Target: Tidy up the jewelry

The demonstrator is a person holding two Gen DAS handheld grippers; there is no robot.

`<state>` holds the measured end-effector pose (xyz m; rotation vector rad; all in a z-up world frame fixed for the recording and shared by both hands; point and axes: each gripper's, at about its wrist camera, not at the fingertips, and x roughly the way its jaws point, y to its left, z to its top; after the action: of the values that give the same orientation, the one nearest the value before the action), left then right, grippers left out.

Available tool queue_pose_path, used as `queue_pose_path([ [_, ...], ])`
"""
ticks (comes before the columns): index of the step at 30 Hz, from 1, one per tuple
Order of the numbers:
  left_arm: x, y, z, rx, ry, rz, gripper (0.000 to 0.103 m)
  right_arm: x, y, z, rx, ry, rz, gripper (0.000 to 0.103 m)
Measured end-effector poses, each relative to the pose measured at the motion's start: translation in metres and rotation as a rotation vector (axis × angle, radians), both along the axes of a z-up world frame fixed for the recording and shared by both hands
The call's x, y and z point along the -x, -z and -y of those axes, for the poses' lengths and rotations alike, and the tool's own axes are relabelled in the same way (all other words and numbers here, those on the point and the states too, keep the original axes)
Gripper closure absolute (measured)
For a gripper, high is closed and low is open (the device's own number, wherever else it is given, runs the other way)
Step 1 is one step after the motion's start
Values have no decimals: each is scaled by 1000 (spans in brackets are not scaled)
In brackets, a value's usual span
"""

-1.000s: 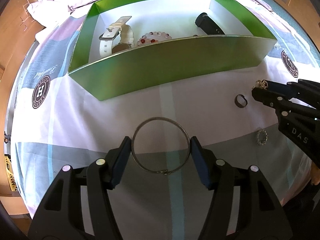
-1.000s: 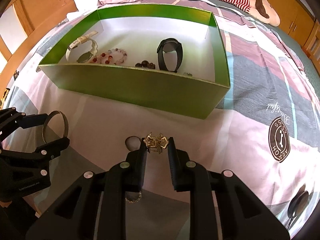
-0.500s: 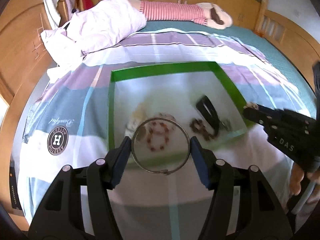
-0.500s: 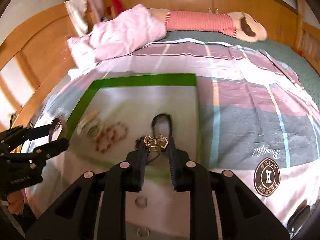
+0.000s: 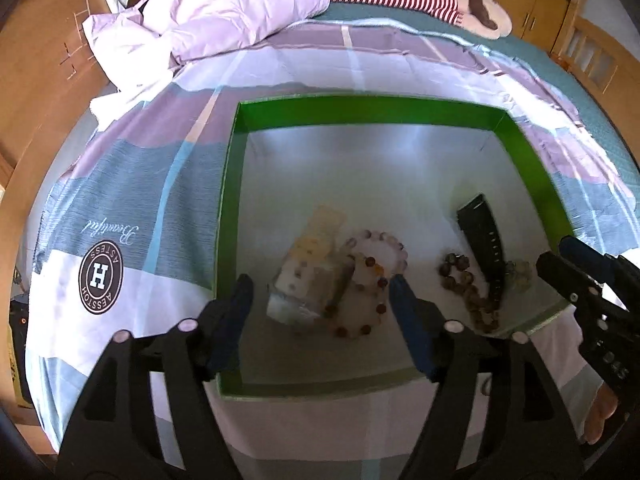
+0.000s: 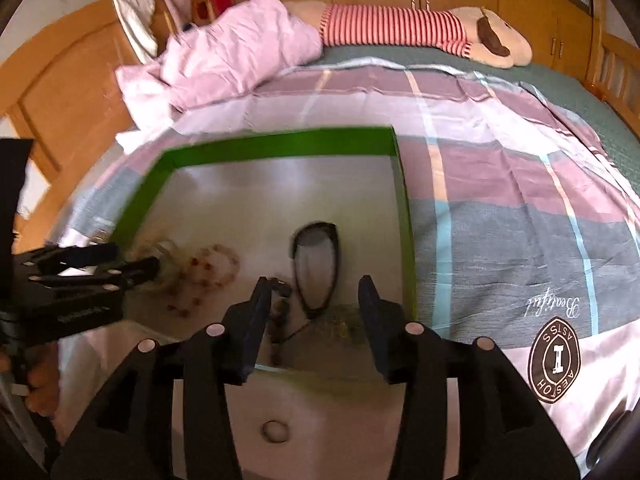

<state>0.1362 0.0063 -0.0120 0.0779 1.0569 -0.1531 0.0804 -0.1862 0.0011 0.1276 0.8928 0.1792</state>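
Both grippers hang above a green box point(image 5: 228, 208) that sits on a plaid bedspread point(image 5: 132, 184). The left gripper point(image 5: 320, 300) has its jaws spread wide with nothing between them; through the gap, the box floor shows a white watch point(image 5: 308, 276) and a ring of pale and red beads, the beaded bracelet point(image 5: 372, 280), lying against each other. To their right lie a dark bead bracelet point(image 5: 464, 288) and a black strap point(image 5: 484, 236), close together near the right wall.

The right gripper point(image 6: 312, 312) is likewise spread wide and grips nothing. Beneath it, in the right wrist view, the black strap forms a loop on the box floor, with the dark beads just left of it. A small gold-coloured piece point(image 6: 340, 322) lies blurred on the floor near the front wall, between the fingers; its exact form cannot be told.

Outside the box, on the bedspread in front of the front wall, a small ring point(image 6: 275, 431) lies flat.

At the far end of the bed are a rumpled pink quilt point(image 6: 240, 56) and a striped plush toy point(image 6: 420, 30). A round logo point(image 5: 100, 276) is printed on the bedspread left of the box.
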Motion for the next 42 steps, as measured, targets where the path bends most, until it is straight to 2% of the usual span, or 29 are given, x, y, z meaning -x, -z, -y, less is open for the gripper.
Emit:
queue_pose_path([
  [2, 8, -11, -2, 38, 1, 20, 26, 13, -14, 0, -20, -16, 23, 50],
  [4, 16, -18, -2, 74, 5, 20, 26, 31, -20, -1, -6, -50, 3, 50],
  [7, 42, -25, 1, 124, 60, 5, 26, 54, 0, -9, 136, -100, -102, 50],
  [8, 51, -25, 5, 120, 82, 4, 26, 61, 15, -11, 171, -113, -150, 54],
  [10, 67, -20, 18, 76, 140, -2, 26, 72, 38, -14, 149, -159, -238, 61],
  [12, 75, -10, 31, 29, 183, -10, 26, 80, 49, -22, 144, -207, -267, 62],
  [16, 72, 9, 42, 5, 185, -54, 26, 86, 63, -36, 192, -265, -293, 63],
  [17, 70, 13, 43, 6, 181, -63, 26, 85, 68, -37, 218, -260, -314, 76],
  [18, 68, 18, 45, 1, 177, -74, 26, 83, 73, -36, 241, -252, -333, 82],
  [21, 67, 28, 48, -34, 175, -86, 26, 80, 70, -33, 231, -253, -335, 84],
  [28, 70, 39, 60, -62, 193, -88, 26, 72, 64, -4, 209, -137, -326, 84],
  [31, 73, 42, 70, -75, 210, -86, 26, 69, 66, 7, 175, -109, -344, 84],
  [33, 75, 46, 77, -84, 220, -90, 26, 69, 66, 13, 141, -108, -357, 72],
  [34, 77, 48, 81, -92, 229, -93, 26, 70, 65, 13, 131, -114, -358, 59],
  [35, 78, 50, 85, -104, 239, -93, 26, 71, 62, 13, 133, -124, -355, 53],
  [42, 86, 64, 102, -185, 280, -76, 25, 81, 58, 8, 199, -195, -340, 53],
])
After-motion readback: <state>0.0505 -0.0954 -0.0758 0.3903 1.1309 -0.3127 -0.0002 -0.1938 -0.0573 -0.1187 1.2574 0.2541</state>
